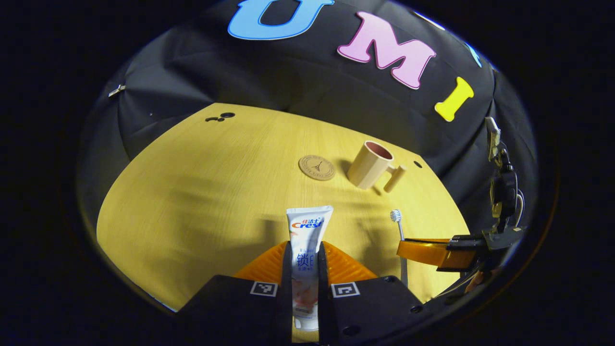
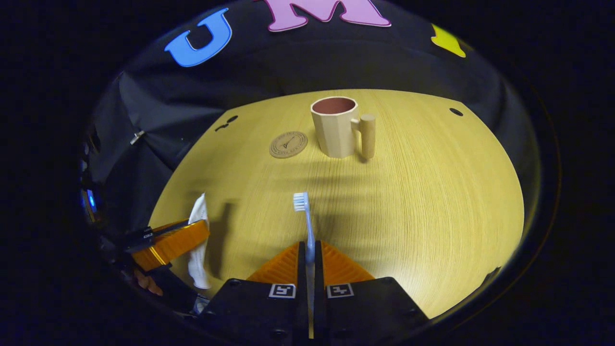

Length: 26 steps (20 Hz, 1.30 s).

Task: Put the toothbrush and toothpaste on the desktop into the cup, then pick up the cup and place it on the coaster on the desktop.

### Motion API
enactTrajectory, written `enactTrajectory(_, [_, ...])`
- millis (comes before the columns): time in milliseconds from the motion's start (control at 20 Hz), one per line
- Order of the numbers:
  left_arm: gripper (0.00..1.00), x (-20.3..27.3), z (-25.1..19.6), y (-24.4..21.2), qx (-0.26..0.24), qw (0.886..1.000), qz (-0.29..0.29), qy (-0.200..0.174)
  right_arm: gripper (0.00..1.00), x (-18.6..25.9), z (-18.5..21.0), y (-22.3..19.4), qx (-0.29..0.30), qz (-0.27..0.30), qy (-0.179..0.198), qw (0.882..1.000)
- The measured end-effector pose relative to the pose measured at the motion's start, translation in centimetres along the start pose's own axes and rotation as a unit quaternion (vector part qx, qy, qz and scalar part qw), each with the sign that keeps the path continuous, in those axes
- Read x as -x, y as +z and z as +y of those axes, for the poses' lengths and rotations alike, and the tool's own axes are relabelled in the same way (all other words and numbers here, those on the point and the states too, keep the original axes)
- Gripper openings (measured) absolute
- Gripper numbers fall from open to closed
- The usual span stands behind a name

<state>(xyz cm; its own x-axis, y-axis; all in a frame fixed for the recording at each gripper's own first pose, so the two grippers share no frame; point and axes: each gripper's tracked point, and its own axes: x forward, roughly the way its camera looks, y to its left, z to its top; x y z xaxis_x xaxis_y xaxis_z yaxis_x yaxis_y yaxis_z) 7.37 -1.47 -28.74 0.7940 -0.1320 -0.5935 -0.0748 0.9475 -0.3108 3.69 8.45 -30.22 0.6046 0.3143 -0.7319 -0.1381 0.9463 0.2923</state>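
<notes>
Toothpaste (image 1: pixel 307 240) and toothbrush (image 2: pixel 306 226) were both in our grip at this moment, one to each hand, with the cup (image 2: pixel 335 126) waiting open-mouthed at the far side of the counter (image 2: pixel 432 202). Our left claw (image 1: pixel 305 262) was closed narrow on the toothpaste tube, both fingers pressing its flat sides about midway along, the crimped end pointing forward toward the cup. In the right gripper view the same tube (image 2: pixel 198 240) showed off to one side, pinched edge-on in that claw (image 2: pixel 185 240). Our right claw (image 2: pixel 306 262) was nearly shut on the thin toothbrush handle, bristle head leading; from the left gripper view that claw (image 1: pixel 423 250) and the brush (image 1: pixel 398 226) sat just beside the tube. We judged that holding each item lengthwise, pointing ahead, was meant to let it be tipped end-first into the cup's mouth. Whether either item was clear of the counter we could not tell for certain. The cup stood upright with its peg-like handle (image 2: pixel 367 135) turned away from the round coaster (image 2: pixel 288 144), which lay just beside it but apart. The cup appeared empty, so by our reckoning both drops and the move onto the coaster were not yet done.
</notes>
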Motion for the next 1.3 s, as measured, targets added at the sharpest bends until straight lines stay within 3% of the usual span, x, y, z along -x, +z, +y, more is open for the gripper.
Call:
enactTrajectory(250, [0.26,-0.4,-3.6,2.6,-0.011,0.999,-0.028,-0.039,0.09,2.0,-0.3,1.3,-0.023,-0.041,0.029,0.998])
enactTrajectory(500, [0.26,-2.1,-8.3,7.8,0.01,0.989,-0.097,-0.112,0.08,3.5,-1.5,3.3,-0.039,-0.087,0.046,0.994])
enactTrajectory(900, [0.26,-4.4,-12.8,16.0,0.018,0.962,-0.213,-0.169,0.09,3.9,-3.1,5.5,-0.045,-0.137,0.068,0.987])
enactTrajectory(1300, [0.26,-6.9,-15.8,22.8,0.001,0.918,-0.335,-0.213,0.08,2.2,-4.4,5.1,-0.053,-0.145,0.076,0.985])
